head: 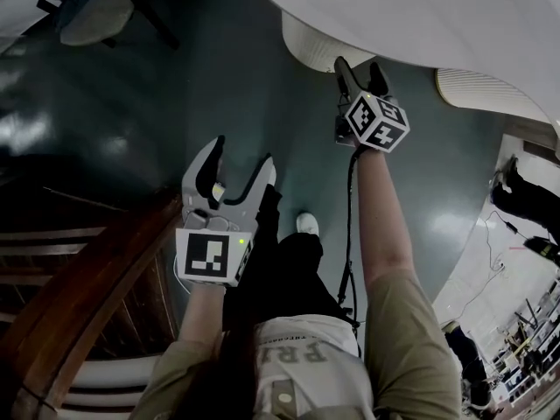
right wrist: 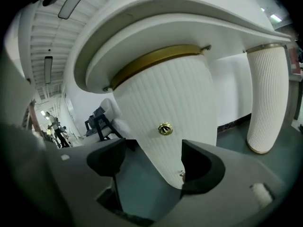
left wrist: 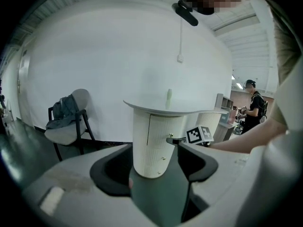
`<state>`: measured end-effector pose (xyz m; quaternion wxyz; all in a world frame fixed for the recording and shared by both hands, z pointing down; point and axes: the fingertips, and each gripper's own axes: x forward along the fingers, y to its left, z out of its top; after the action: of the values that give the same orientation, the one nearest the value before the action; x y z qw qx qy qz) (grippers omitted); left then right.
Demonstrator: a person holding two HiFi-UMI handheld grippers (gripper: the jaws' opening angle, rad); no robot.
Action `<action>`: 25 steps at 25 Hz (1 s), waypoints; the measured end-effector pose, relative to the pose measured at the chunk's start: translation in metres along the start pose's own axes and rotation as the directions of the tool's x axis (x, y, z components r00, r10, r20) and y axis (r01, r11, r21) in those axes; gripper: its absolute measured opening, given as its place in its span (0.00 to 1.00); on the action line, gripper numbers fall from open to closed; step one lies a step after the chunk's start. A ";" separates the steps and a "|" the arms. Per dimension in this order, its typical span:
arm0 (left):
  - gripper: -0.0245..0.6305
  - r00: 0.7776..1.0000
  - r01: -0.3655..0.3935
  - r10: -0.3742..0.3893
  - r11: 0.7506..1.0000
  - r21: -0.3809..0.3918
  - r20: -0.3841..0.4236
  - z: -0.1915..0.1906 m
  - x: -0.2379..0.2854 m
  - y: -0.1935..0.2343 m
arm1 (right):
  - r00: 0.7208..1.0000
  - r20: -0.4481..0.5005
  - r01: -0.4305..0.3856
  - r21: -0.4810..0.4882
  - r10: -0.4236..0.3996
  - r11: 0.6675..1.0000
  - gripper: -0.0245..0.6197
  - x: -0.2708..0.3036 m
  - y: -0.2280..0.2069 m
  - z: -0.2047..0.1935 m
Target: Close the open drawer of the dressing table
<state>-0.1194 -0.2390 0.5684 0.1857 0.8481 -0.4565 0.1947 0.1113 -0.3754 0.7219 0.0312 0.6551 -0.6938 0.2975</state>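
Jaws of the right gripper (right wrist: 154, 157) stand released and wide. Their dark moulded pads clasp nothing, and the fluted white pedestal (right wrist: 156, 93) of the dressing table (right wrist: 142, 37) is straight ahead in the gap. Just beyond the tips, a round brass knob (right wrist: 164, 129) marks the curved drawer (right wrist: 163, 112). The drawer's ribbed front appears flush with the pedestal wall, so nothing of its inside shows. A smaller knob (right wrist: 182, 173) sits lower, close by the right-hand pad.

Above the jaws a brass band (right wrist: 151, 60) rings the pedestal under the smooth, rounded white tabletop (right wrist: 213, 13). Past the right-hand jaw stands a second ribbed leg (right wrist: 265, 98).

The left gripper (left wrist: 156, 167) is likewise open and empty. Its grey body and black pads frame the same pedestal from well back, and the right gripper's tips show beyond its right-hand jaw, near the pedestal's upper knob. A padded chair (left wrist: 71, 126) draped with dark cloth stands past the left-hand jaw. Beneath both grippers lies a glossy dark green floor (head: 219, 86).
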 end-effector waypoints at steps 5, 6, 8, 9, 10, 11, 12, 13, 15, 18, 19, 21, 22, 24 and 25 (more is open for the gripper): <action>0.52 1.000 0.010 -0.011 0.999 0.045 0.026 0.032 -0.021 -0.008 | 1.000 -0.019 -0.016 -0.042 0.015 0.999 0.62 -0.042 0.012 0.018; 0.52 0.999 0.010 -0.011 0.999 0.046 0.030 0.040 -0.025 -0.012 | 1.000 -0.018 -0.015 -0.034 0.014 0.999 0.62 -0.054 0.013 0.022; 0.52 0.999 0.009 -0.011 0.999 0.047 0.035 0.055 -0.036 -0.019 | 1.000 -0.024 -0.008 -0.011 0.007 1.000 0.63 -0.083 0.015 0.028; 0.52 0.999 0.008 -0.010 0.999 0.048 0.039 0.063 -0.042 -0.024 | 1.000 -0.027 -0.005 -0.003 0.005 1.000 0.63 -0.098 0.016 0.032; 0.52 0.999 0.005 -0.007 0.999 0.050 0.046 0.072 -0.048 -0.027 | 1.000 -0.026 -0.005 -0.002 0.005 1.000 0.63 -0.113 0.018 0.038; 0.52 0.998 0.001 -0.004 0.999 0.053 0.057 0.081 -0.054 -0.030 | 1.000 -0.022 -0.006 -0.006 0.005 1.000 0.63 -0.127 0.021 0.047; 0.52 0.998 -0.004 0.000 0.998 0.058 0.070 0.092 -0.060 -0.033 | 1.000 -0.015 -0.007 -0.015 0.007 1.000 0.63 -0.142 0.024 0.058; 0.52 0.997 -0.009 0.003 0.998 0.064 0.082 0.102 -0.068 -0.036 | 1.000 -0.007 -0.009 -0.027 0.009 1.000 0.63 -0.156 0.029 0.071; 0.52 0.995 -0.016 0.008 0.997 0.078 0.103 0.124 -0.086 -0.042 | 1.000 0.013 -0.014 -0.053 0.015 0.999 0.63 -0.190 0.038 0.099; 0.52 0.990 -0.032 0.018 0.995 0.093 0.139 0.157 -0.121 -0.055 | 0.996 0.056 -0.064 -0.047 0.067 0.997 0.63 -0.248 0.058 0.146; 0.52 0.988 -0.040 0.025 0.995 0.092 0.155 0.167 -0.134 -0.058 | 0.993 0.068 -0.090 -0.039 0.092 0.995 0.63 -0.268 0.066 0.160; 0.52 0.981 -0.061 0.044 0.995 0.084 0.189 0.183 -0.159 -0.063 | 0.987 0.100 -0.118 -0.046 0.122 0.992 0.63 -0.306 0.080 0.187; 0.52 0.977 -0.072 0.054 0.994 0.079 0.206 0.191 -0.170 -0.065 | 0.984 0.123 -0.120 -0.059 0.126 0.991 0.63 -0.325 0.085 0.200; 0.52 0.969 -0.090 0.071 0.993 0.071 0.238 0.203 -0.191 -0.070 | 0.977 0.177 -0.108 -0.079 0.121 0.991 0.63 -0.361 0.092 0.226; 0.52 0.964 -0.097 0.077 0.993 0.068 0.254 0.209 -0.200 -0.073 | 0.972 0.204 -0.100 -0.082 0.115 0.992 0.63 -0.378 0.094 0.238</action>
<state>-0.1254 -0.1636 0.2792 0.0837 0.8518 -0.5049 0.1122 0.1593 -0.1499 0.3280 -0.0344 0.6427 -0.7378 0.2034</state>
